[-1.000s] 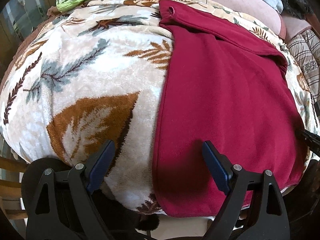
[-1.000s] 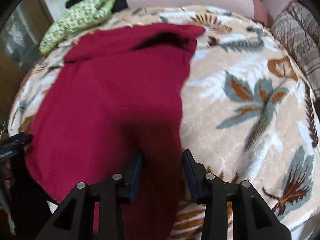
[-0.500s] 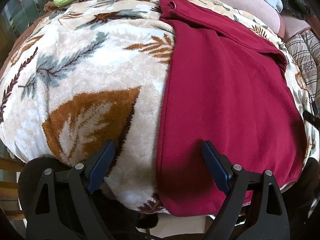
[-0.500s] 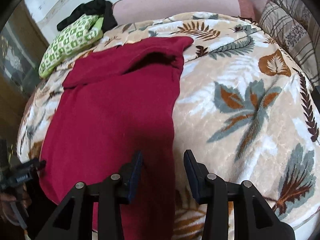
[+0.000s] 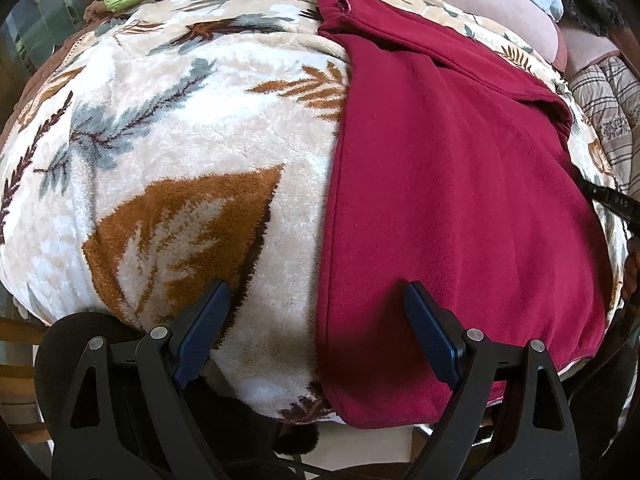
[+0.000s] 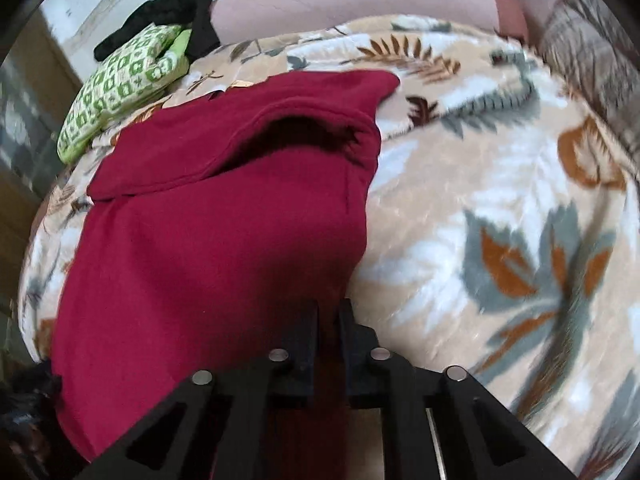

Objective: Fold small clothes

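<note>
A dark red garment (image 5: 460, 184) lies flat on a leaf-patterned plush blanket (image 5: 180, 140), its hood end far from me. My left gripper (image 5: 316, 328) is open, its fingers straddling the garment's near left edge just above the blanket. In the right wrist view the red garment (image 6: 224, 216) fills the left half. My right gripper (image 6: 329, 320) is shut on the garment's near right edge. The tip of the right gripper shows at the right edge of the left wrist view (image 5: 612, 200).
A green patterned pillow (image 6: 120, 84) and a black cloth (image 6: 168, 12) lie at the far left. A pink cushion (image 6: 360, 4) lies behind the blanket, a striped quilt (image 5: 608, 96) at the right. The blanket's near edge drops off below the grippers.
My right gripper closed on the garment's near right edge. My left gripper moved slightly nearer the garment's left edge and stayed open.
</note>
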